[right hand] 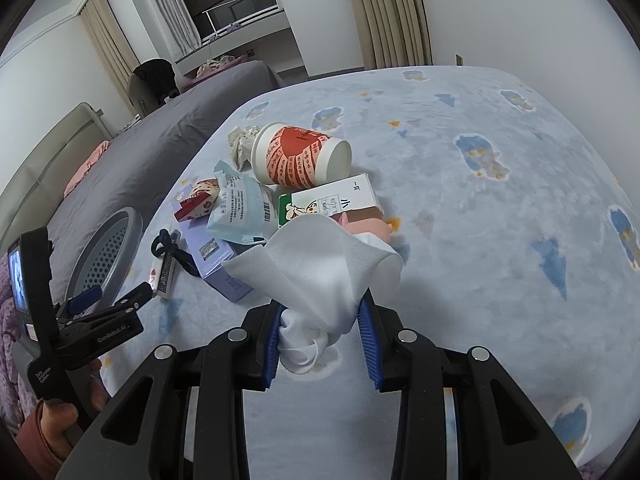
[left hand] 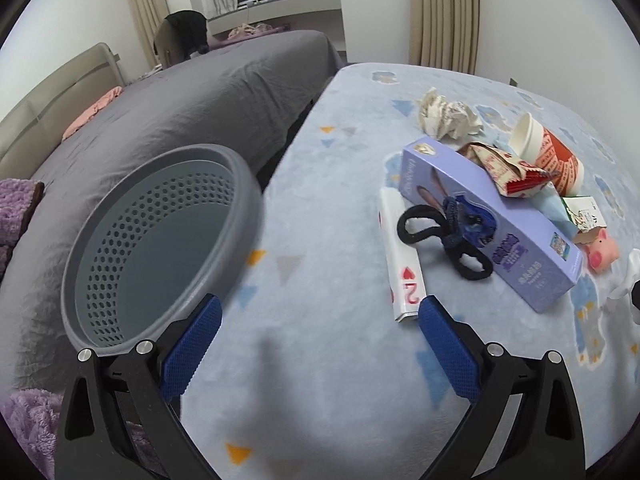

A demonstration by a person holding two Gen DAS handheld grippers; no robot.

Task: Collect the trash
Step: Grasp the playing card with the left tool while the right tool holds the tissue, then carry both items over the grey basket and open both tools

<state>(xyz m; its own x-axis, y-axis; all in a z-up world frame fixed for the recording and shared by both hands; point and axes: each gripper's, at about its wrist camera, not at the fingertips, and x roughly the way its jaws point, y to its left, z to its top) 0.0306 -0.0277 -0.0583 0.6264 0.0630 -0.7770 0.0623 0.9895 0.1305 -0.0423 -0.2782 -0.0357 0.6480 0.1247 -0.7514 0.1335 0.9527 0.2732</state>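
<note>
- The right tool (right hand: pixel 320 340) is closed on a bunched white cloth (right hand: pixel 320 264); the blue pads (right hand: pixel 370 344) pinch its lower folds while the rest fans out above the fingertips.
- The left tool (left hand: pixel 320 348) stands wide open with nothing between its jaws, above the blue patterned blanket (left hand: pixel 320 240).
- A grey perforated basket (left hand: pixel 160 240) sits just left of the left tool, its rim beside the left finger.
- Ahead and to the right of the left tool lies the trash pile: a purple box (left hand: pixel 500 232) with a black hair tie (left hand: pixel 424 236) draped over it, a red-and-white wrapper (left hand: pixel 504 168), a tipped paper cup (left hand: pixel 548 152) and crumpled paper (left hand: pixel 444 116).
- A pink pig toy (left hand: pixel 602 254) lies at the pile's right edge.
- A small white pack (left hand: pixel 400 256) lies just beyond the left tool's right finger.
</note>
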